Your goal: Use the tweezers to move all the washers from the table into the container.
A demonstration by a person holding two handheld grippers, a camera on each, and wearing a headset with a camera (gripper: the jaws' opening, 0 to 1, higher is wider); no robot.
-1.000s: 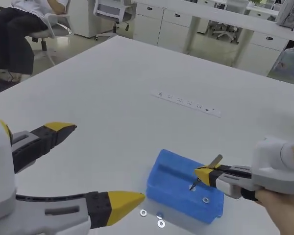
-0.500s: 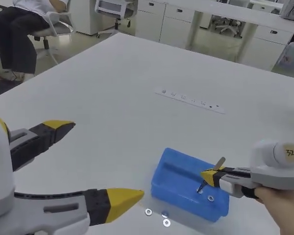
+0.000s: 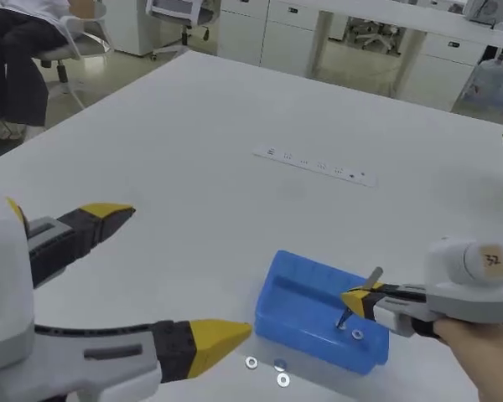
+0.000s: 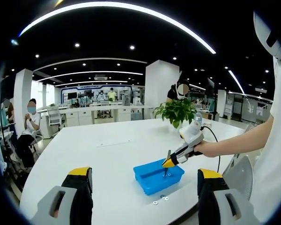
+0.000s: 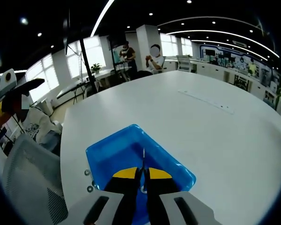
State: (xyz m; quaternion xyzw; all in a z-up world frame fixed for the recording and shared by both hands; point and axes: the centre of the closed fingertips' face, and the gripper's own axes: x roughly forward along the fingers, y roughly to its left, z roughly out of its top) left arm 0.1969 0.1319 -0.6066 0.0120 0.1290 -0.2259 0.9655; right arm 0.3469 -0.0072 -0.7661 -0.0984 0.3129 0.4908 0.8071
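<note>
An open-plan office with white desks and swivel chairs lies behind a broad white bench (image 3: pixel 193 117). A flush socket strip (image 3: pixel 314 165) crosses the upper middle of the head view, and its small markings are too fine to read. At the lower middle of that view sits the blue container (image 3: pixel 295 295). The right gripper (image 3: pixel 352 300) comes in from the lower right with its yellow-tipped jaws clamped on the tweezers (image 3: pixel 344 316). The tweezers' points dip inside the container, just beside 1 washer (image 3: pixel 357 335) lying on its floor. A round sticker (image 3: pixel 490 260) on the right gripper's white body carries blurred digits that look like 32. On the bench just below the container's near wall lie 3 washers (image 3: pixel 251 363), close together. The left gripper (image 3: pixel 193 270) fills the lower left, its jaws spread wide and holding nothing, well apart from the container.
</note>
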